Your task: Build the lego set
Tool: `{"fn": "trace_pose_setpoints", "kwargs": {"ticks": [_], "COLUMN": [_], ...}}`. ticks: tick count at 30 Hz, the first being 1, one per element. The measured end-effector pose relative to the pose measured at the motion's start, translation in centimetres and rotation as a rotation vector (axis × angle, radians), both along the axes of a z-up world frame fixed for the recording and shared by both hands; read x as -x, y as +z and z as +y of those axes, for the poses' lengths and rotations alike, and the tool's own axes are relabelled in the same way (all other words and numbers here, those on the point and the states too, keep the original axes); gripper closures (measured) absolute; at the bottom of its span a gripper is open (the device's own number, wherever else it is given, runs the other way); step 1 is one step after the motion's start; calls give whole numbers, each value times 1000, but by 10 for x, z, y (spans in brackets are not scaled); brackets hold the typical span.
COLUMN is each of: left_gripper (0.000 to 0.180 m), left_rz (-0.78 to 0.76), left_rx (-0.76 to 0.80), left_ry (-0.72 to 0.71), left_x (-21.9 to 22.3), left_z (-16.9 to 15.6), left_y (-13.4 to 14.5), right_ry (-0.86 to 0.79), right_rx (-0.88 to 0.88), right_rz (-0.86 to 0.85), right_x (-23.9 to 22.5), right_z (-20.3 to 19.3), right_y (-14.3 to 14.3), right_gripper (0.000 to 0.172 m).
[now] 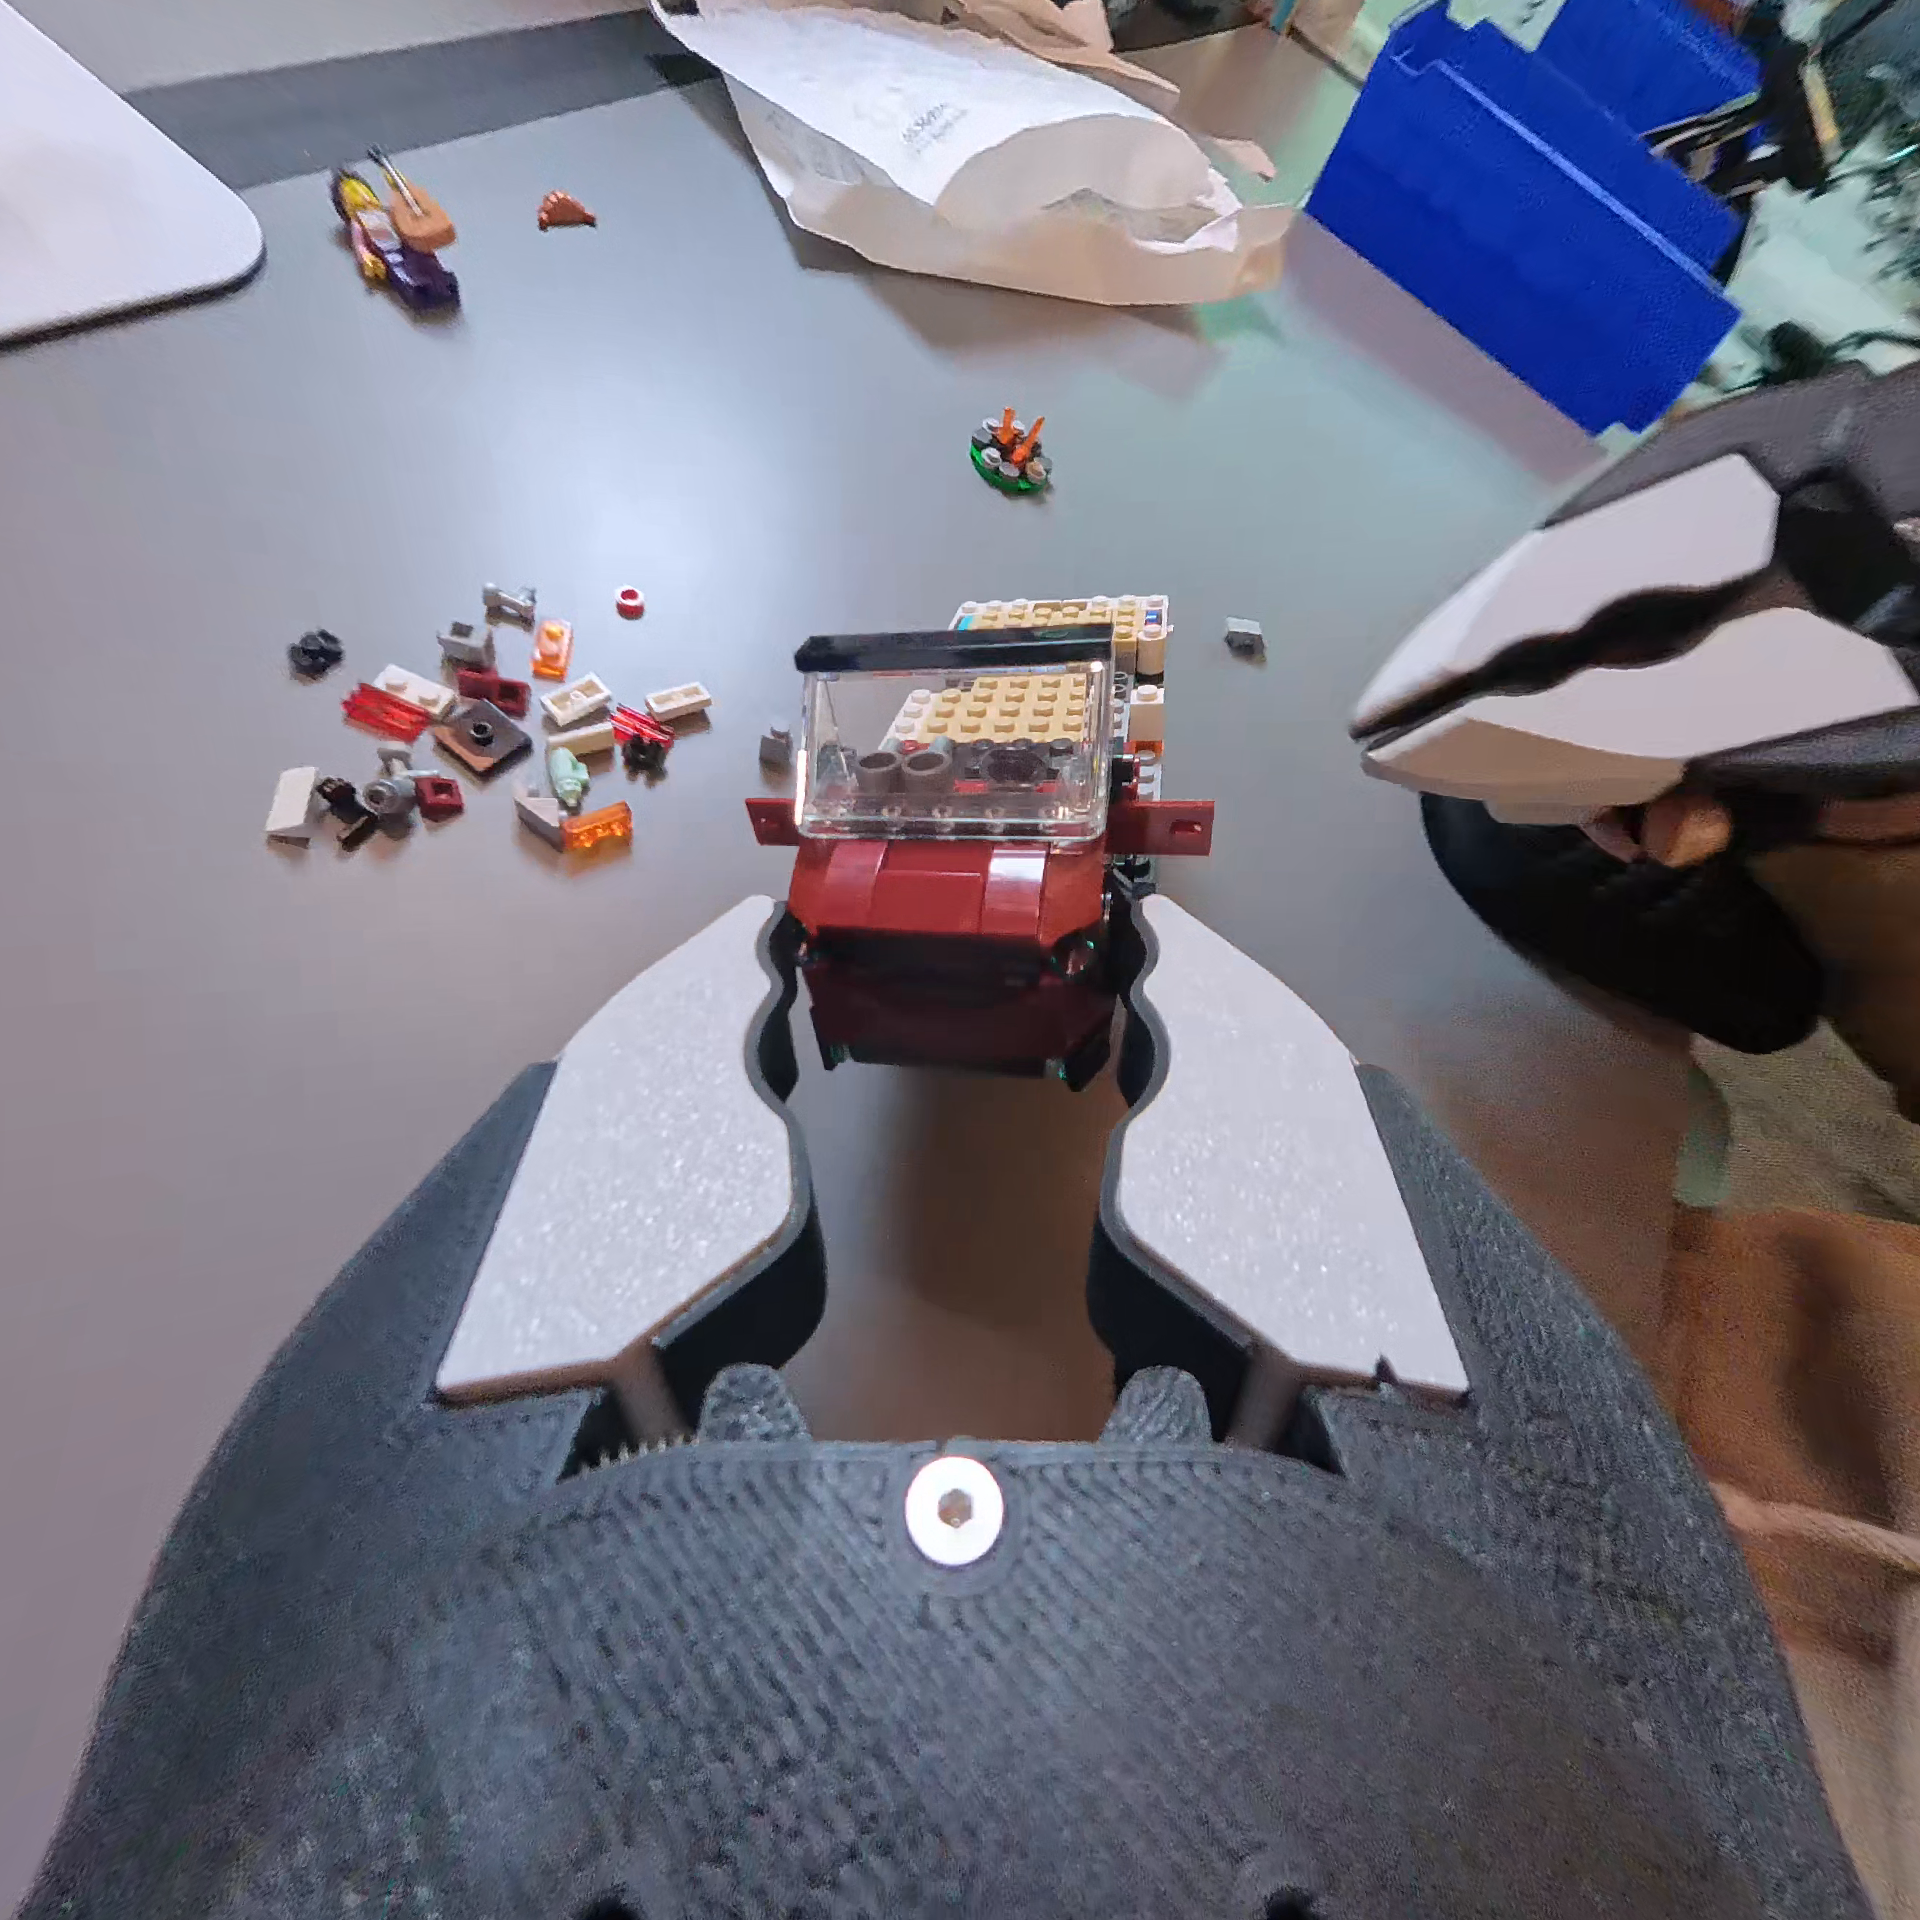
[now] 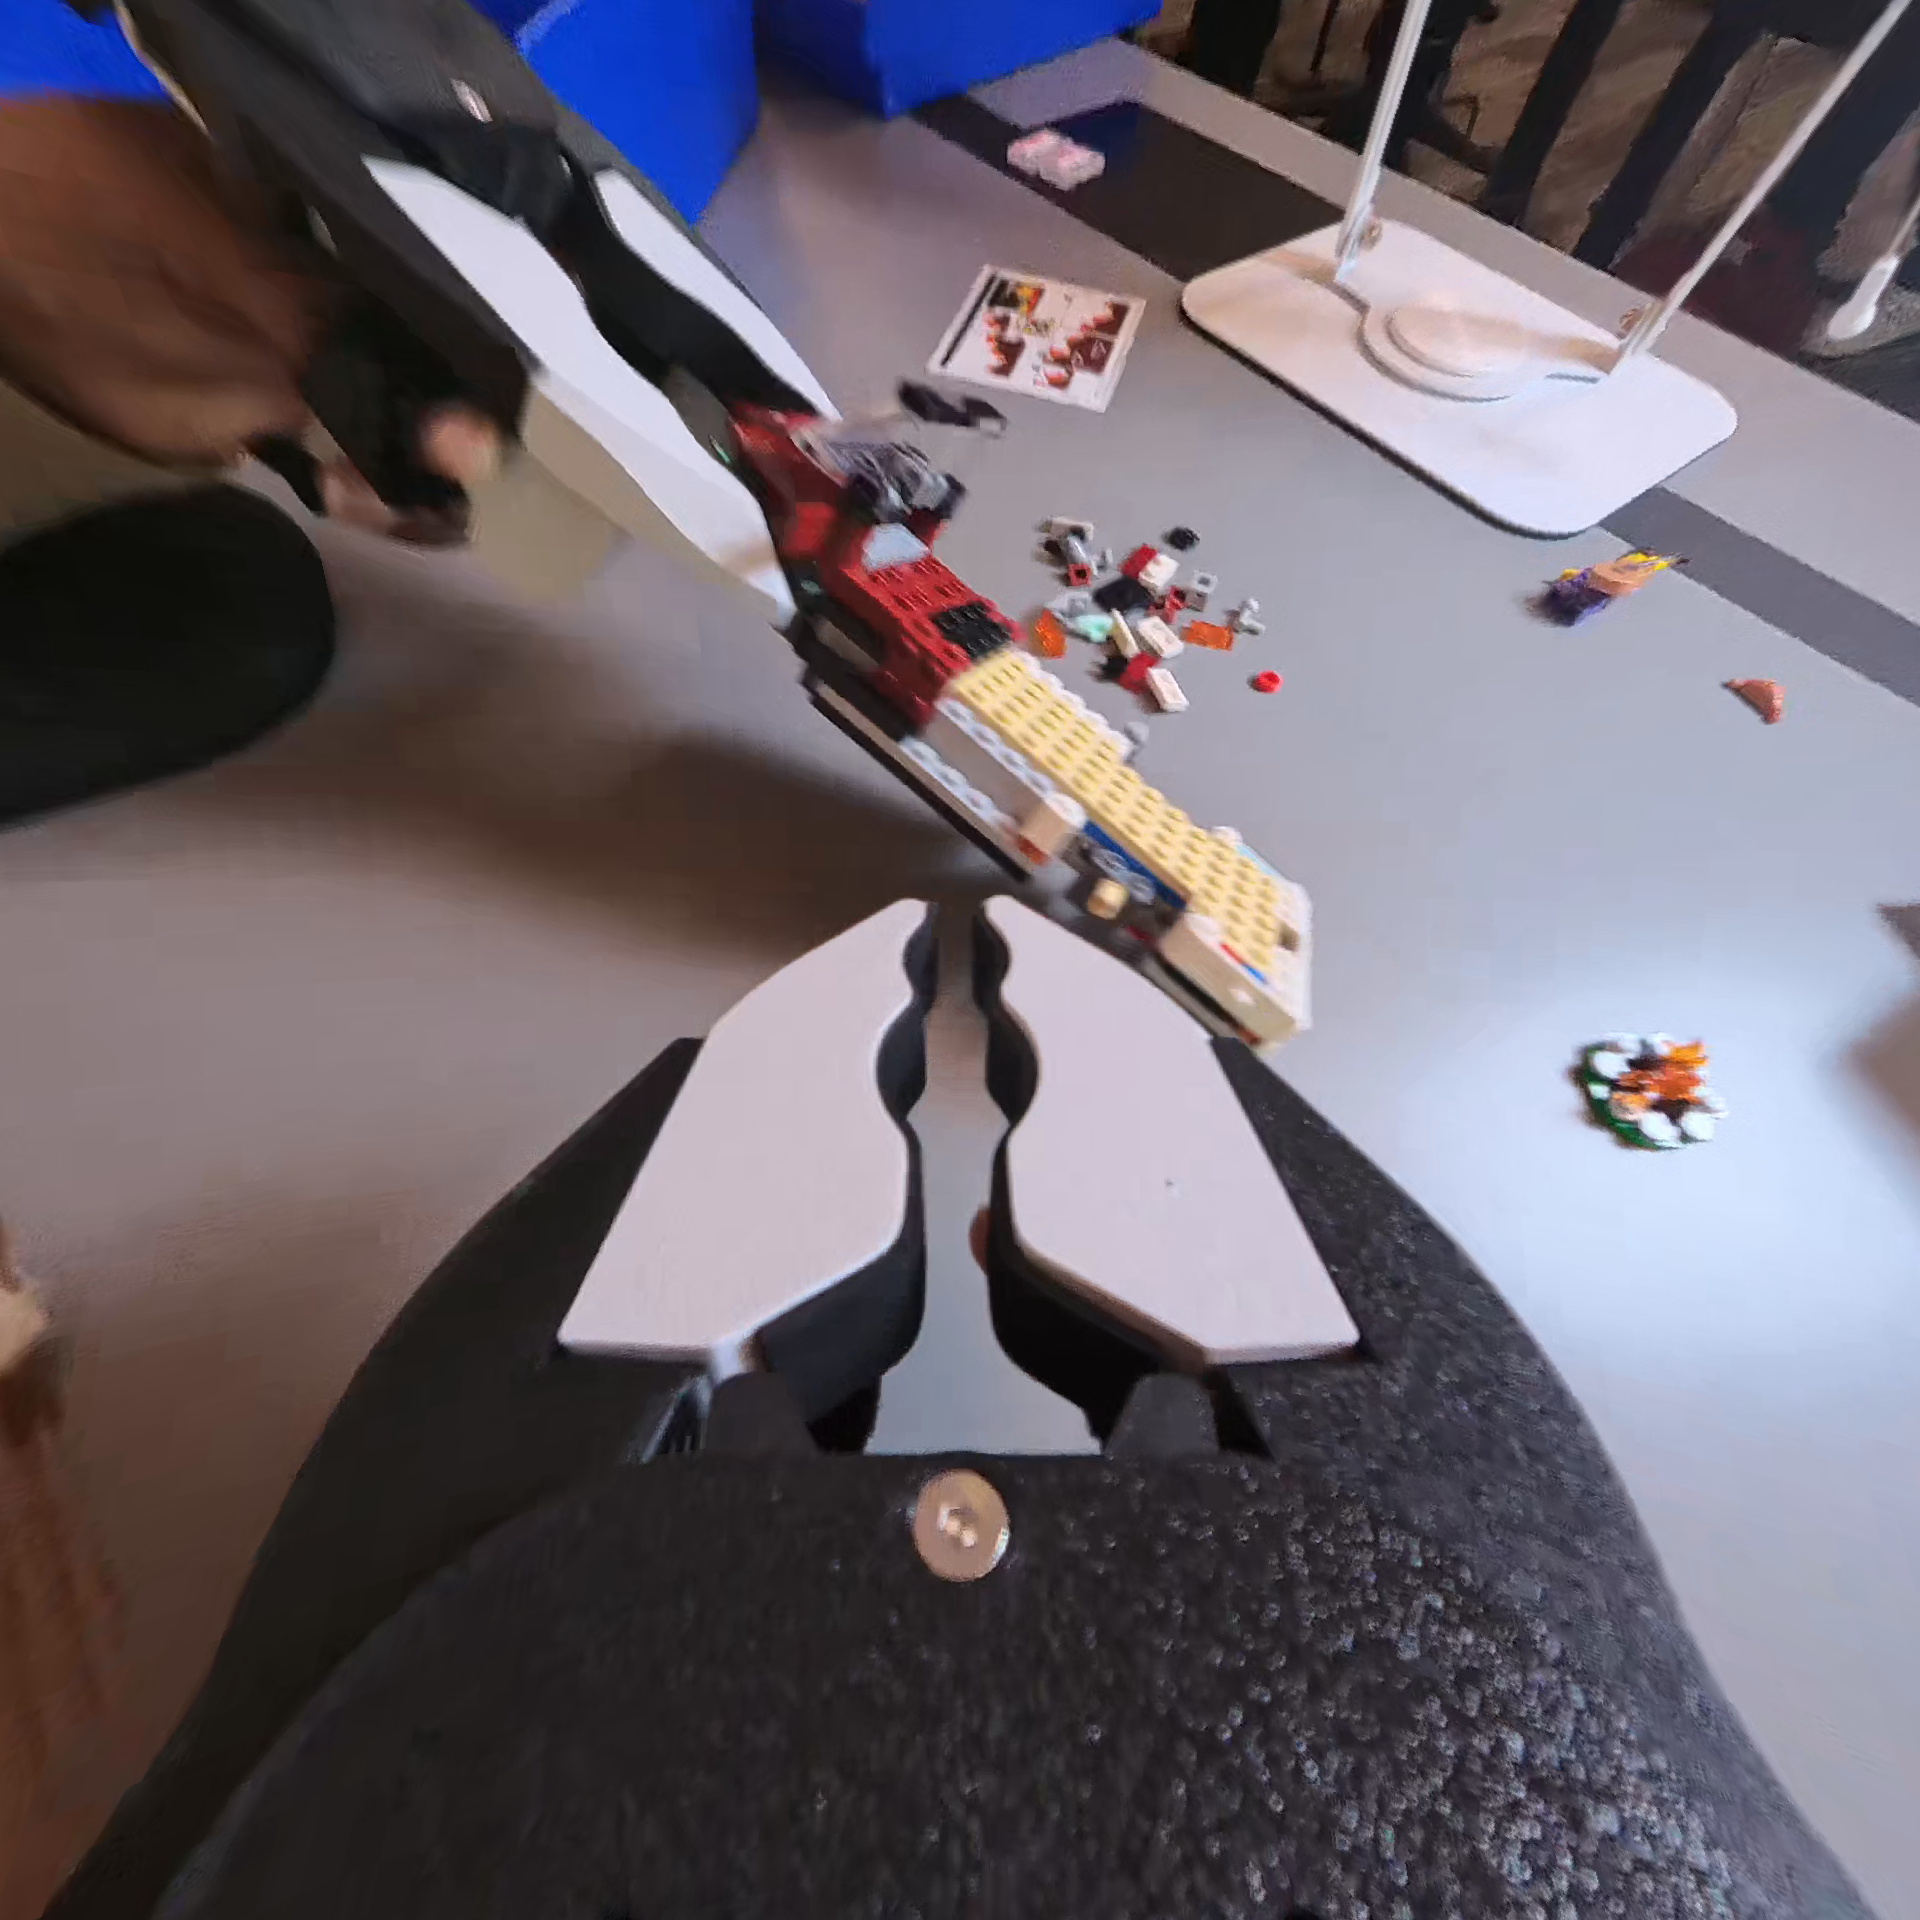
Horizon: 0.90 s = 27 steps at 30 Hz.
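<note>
My left gripper (image 1: 951, 977) is clenched on the dark-red nose of the brick-built truck (image 1: 966, 831), a pad pressing each flank; the truck's tan bed (image 2: 1122, 790) points toward the middle of the worktop (image 1: 727, 436). My right gripper (image 2: 956, 935) has its fingers nearly together with nothing between them, just beside the truck's tail end. Loose bricks (image 1: 488, 717) are scattered left of the truck. A white paper bag (image 1: 997, 166) lies at the far edge.
</note>
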<state>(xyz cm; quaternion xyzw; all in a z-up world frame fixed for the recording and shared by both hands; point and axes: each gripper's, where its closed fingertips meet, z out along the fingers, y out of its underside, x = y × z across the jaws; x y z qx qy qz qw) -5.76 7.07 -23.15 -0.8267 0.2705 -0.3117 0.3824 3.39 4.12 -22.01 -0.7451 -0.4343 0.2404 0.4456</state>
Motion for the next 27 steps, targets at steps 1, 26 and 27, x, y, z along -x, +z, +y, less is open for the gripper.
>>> {"fn": "trace_pose_setpoints", "kwargs": {"ticks": [1,26,27], "left_gripper": [120,120,119], "left_rz": [42,520,512], "left_rx": [-41,-473,-467], "left_ry": [18,119,117], "left_x": [-3,-35,-35], "left_z": [-1,-21,-21], "left_y": [1,15,15], "right_ry": [-20,-262,-261], "right_rx": [7,160,158], "right_rz": [39,127,128], "right_x": [9,62,61], "right_z": [-7,-11,-11], "right_y": [3,-37,-37], "right_gripper": [172,172,172]}}
